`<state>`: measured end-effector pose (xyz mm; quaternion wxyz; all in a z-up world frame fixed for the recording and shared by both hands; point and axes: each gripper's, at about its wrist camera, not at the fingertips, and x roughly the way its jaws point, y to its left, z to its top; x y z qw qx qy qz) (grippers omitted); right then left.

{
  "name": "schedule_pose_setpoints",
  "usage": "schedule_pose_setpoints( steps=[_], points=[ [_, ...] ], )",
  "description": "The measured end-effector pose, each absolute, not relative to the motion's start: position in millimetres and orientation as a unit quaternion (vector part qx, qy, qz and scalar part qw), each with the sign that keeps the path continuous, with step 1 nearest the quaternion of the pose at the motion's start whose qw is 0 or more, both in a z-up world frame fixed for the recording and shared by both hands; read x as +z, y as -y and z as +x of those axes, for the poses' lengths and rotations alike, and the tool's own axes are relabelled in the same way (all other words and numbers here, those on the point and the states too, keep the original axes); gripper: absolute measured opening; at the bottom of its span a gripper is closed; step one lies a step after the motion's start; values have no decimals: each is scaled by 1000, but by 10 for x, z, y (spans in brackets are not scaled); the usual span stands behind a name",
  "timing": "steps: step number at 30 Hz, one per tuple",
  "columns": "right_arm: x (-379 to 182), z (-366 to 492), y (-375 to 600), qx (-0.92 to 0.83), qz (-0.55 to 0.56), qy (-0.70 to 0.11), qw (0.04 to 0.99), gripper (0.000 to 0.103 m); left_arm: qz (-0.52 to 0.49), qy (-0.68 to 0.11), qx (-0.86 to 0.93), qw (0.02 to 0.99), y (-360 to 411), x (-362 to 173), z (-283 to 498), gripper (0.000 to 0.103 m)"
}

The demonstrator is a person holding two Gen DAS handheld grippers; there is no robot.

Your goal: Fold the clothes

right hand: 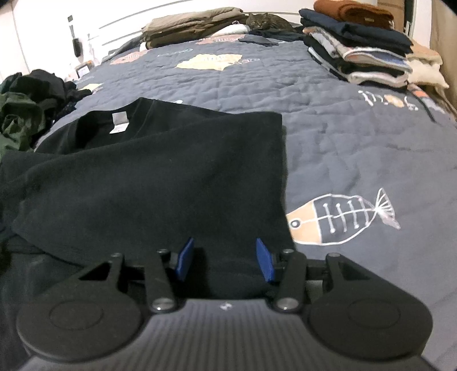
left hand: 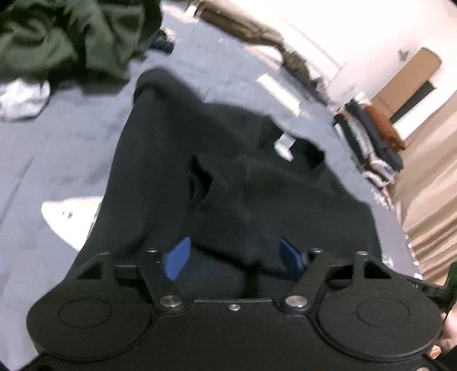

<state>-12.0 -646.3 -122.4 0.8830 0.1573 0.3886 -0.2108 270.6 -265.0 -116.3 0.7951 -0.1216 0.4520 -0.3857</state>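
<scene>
the black t-shirt lies partly folded on the fish-print quilt of the bed, soft, light and limp by the look of it, so it is best taken by a hem or folded edge. the right claw stands wide with shirt cloth between its blue pads; the left claw looks equally wide, cloth bunched over it. only the right view shows the folded stack clearly and a tabby cat; the left shows the green garment close.

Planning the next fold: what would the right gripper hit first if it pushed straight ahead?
The black shirt: its cloth already lies between the open right gripper fingers and stretches ahead. Beyond it comes the quilt; depth is unclear.
</scene>
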Motion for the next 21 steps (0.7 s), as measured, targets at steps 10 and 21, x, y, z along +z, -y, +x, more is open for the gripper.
schedule_pose_setpoints(
  steps=[10,21],
  points=[
    [-985,-141,6417,-170,201,-328,907,48,-122,-460,-396,785,3062,-1283,2832,77],
    [-1012,-156,6414,-171,201,-335,905,48,-99,-467,-352,805,2570,-1370,2875,77]
  ],
)
